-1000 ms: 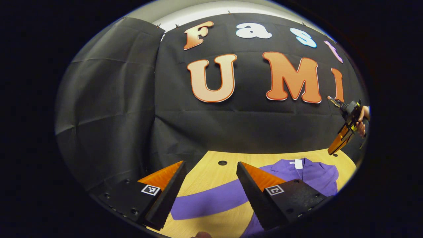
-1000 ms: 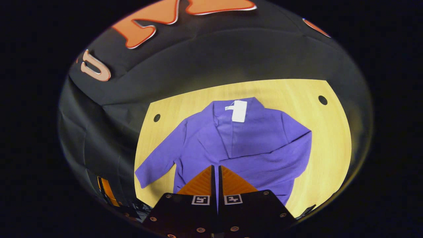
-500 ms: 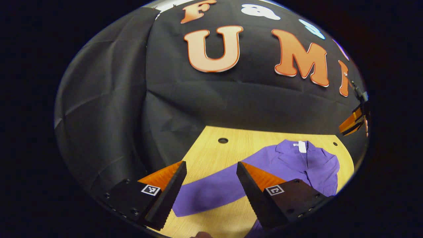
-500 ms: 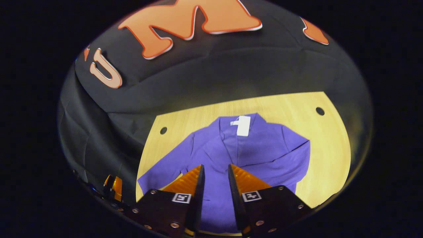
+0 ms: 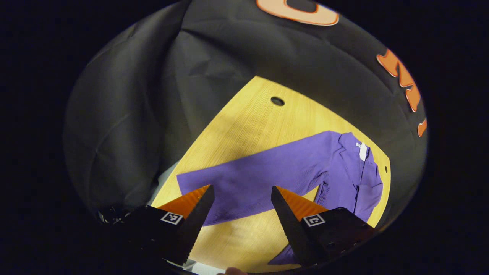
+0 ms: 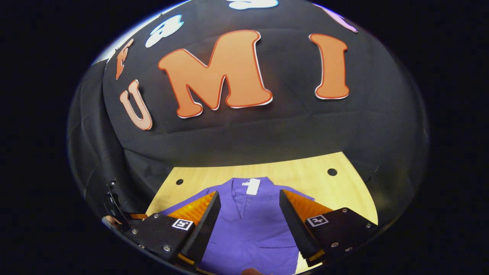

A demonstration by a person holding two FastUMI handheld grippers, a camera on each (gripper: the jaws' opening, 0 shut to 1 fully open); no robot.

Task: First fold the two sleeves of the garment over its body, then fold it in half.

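Left gripper (image 5: 240, 198) is spread wide with nothing in it, hovering over the purple garment's (image 5: 336, 172) outstretched sleeve (image 5: 252, 179), which lies flat across the wooden table (image 5: 252, 126). Right gripper (image 6: 250, 204) is spread apart too, empty, above the garment's body (image 6: 248, 229) just below the collar and white tag (image 6: 251, 186). Probably the other gripper (image 6: 114, 214) at the lower left of the right gripper view, too dark to be sure.
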